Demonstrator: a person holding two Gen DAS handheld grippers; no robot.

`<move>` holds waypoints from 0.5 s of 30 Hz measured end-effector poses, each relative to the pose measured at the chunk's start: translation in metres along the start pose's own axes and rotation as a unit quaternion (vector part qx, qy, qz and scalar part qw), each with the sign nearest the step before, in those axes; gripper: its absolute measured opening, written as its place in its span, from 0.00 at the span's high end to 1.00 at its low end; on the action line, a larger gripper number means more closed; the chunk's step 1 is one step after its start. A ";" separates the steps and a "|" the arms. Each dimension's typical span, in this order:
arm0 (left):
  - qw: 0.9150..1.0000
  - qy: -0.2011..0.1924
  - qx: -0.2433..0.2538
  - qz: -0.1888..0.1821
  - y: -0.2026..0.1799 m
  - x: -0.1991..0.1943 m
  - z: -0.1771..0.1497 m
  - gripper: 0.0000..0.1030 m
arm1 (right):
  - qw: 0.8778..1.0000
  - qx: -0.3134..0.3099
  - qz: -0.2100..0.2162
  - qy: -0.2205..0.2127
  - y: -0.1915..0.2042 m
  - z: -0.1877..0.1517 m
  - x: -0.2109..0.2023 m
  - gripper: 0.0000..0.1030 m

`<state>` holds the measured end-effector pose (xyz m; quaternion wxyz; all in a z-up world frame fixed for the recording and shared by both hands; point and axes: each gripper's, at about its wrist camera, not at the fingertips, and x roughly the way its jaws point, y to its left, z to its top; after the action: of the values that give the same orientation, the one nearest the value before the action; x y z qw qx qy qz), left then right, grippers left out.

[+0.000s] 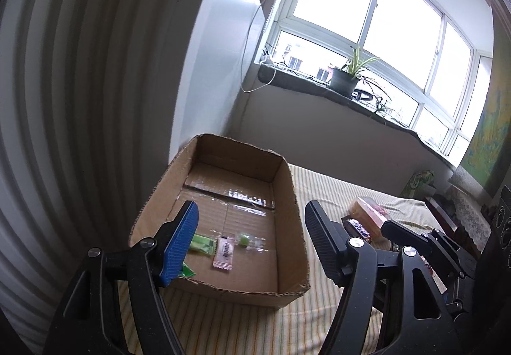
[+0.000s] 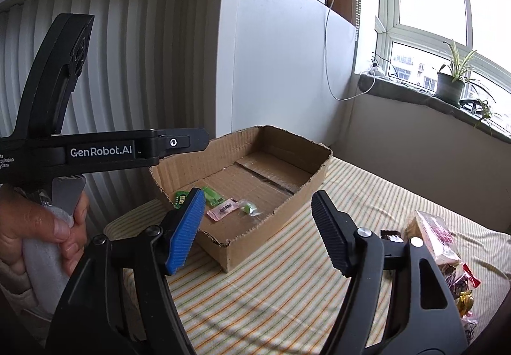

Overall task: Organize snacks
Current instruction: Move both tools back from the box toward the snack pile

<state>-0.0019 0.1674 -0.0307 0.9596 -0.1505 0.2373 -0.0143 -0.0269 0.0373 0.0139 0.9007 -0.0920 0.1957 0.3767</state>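
Left gripper (image 1: pixel 252 240): its jaws are spread wide and hold nothing. It hangs over the near end of the box.
Right gripper (image 2: pixel 258 230): its jaws are spread wide too, with nothing between them. It is low over the striped cloth, near the box.
Left hand (image 2: pixel 38 227): it grips the handle of the left gripper, at the left edge of the right wrist view.
Box (image 1: pixel 287 189): a brown cardboard box with no lid. It sits on the striped cloth, close to the white ribbed wall.
Snacks in the box: a pink wrapped candy (image 1: pixel 223 253) lies flat on the bottom. A green packet (image 1: pixel 202 243) lies just beside it, partly hidden by the blue finger pad. A clear wrapper with a green sweet (image 1: pixel 246 240) lies on the other side of the pink one.
Snacks outside the box: a pile (image 2: pixel 437 240) lies on the cloth to the right, well apart from the box. A pink and tan pack is on top, with small red and gold wrappers beside it.
Plant pot (image 1: pixel 343 80): it stands on the window sill, far behind.
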 end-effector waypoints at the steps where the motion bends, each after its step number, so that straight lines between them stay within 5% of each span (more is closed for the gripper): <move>1: 1.000 0.002 0.007 -0.003 -0.007 0.001 0.000 0.32 | 1.000 0.004 -0.004 -0.001 -0.005 -0.003 -0.004 0.30; 9: 0.996 0.033 0.066 -0.041 -0.082 0.022 -0.011 0.32 | 0.996 0.059 -0.059 -0.004 -0.066 -0.038 -0.047 0.30; 15: 0.986 0.076 0.115 -0.095 -0.153 0.039 -0.034 0.32 | 0.984 0.117 -0.133 0.007 -0.131 -0.084 -0.091 0.30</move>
<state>0.0237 0.0082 -0.0323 0.9439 -0.0591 0.2915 -0.1437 -0.0154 -0.1395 -0.0217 0.9459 -0.0137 0.2313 0.2273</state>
